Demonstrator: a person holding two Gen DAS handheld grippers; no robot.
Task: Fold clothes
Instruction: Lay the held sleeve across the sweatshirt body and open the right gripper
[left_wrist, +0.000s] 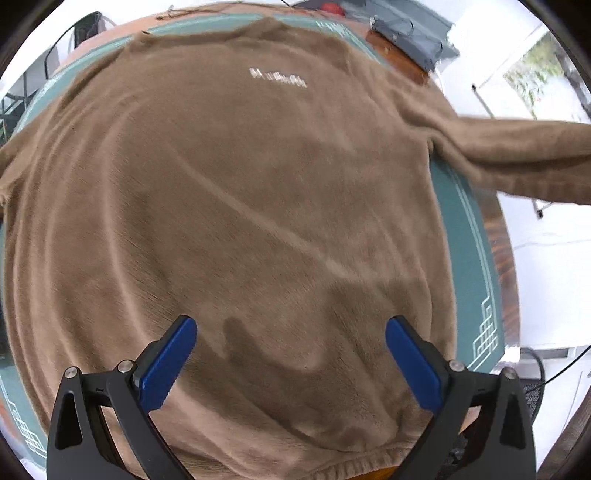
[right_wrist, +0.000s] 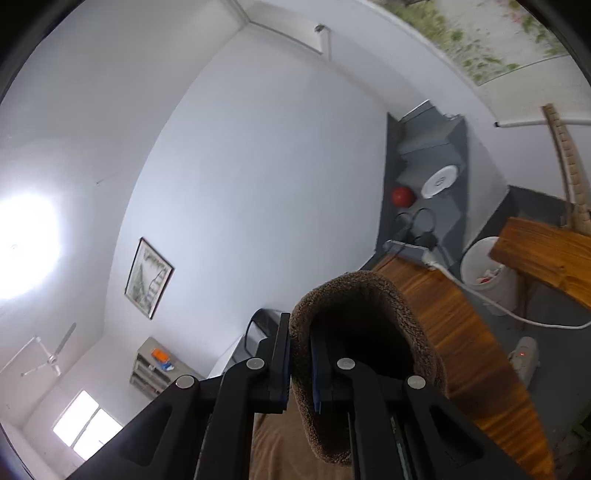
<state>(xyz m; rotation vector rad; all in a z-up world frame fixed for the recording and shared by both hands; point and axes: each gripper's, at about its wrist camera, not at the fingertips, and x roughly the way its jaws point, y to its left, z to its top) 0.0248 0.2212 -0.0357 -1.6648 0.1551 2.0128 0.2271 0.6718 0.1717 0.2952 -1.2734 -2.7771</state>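
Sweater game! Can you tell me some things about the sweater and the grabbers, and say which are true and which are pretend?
1. The sweater is brown. True.
2. The left gripper is pinching the sweater. False: its jaws stand wide open above it, holding nothing.
3. The right gripper holds a sleeve. True: its jaws are shut on the fuzzy cuff.
4. The sweater lies on a pink cloth. False: the cloth under it is green.
5. White lettering shows on the sweater. True.
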